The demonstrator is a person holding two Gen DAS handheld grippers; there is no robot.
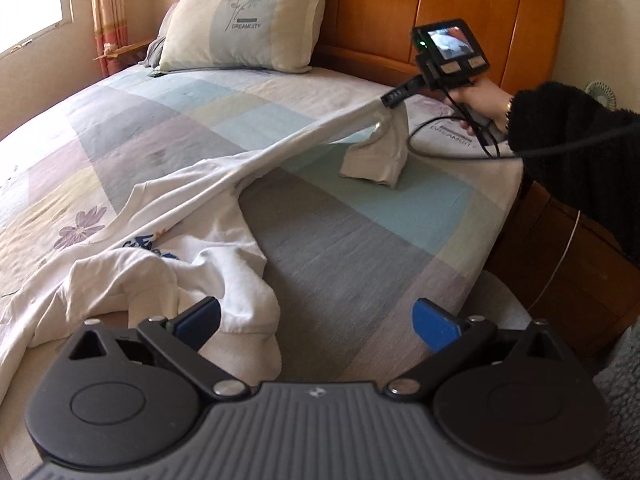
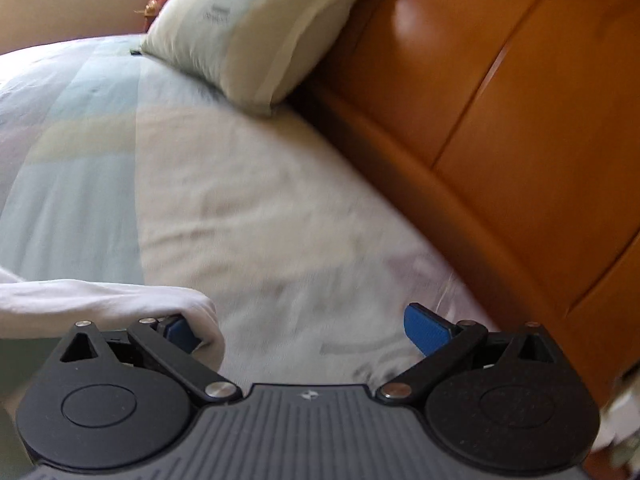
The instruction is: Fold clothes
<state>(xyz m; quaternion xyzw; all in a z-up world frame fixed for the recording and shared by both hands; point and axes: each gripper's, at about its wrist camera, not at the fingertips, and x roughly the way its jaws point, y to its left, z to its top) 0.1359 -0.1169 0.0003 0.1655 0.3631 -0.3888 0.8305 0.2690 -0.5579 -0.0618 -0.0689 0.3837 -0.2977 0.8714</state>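
Left gripper [image 1: 316, 322] low over bed [image 1: 360, 216], jaws spread, left finger touching crumpled white garment [image 1: 168, 240]. Garment sleeve [image 1: 304, 140] stretched taut, lifted toward right gripper [image 1: 394, 98], cuff hanging. Right-wrist view: jaws spread, sleeve draped over left finger [image 2: 180, 330]. Right hand [image 1: 482, 104] gripping handle, arm extended. Beyond: pillow [image 1: 244, 24], wooden headboard [image 1: 460, 4].

Bare bed [image 1: 344, 216] lies open right of the crumpled shirt [image 1: 160, 248] (sleeve stretched taut across), with pillow [image 1: 244, 24] and headboard [image 1: 452, 8] blocking beyond.
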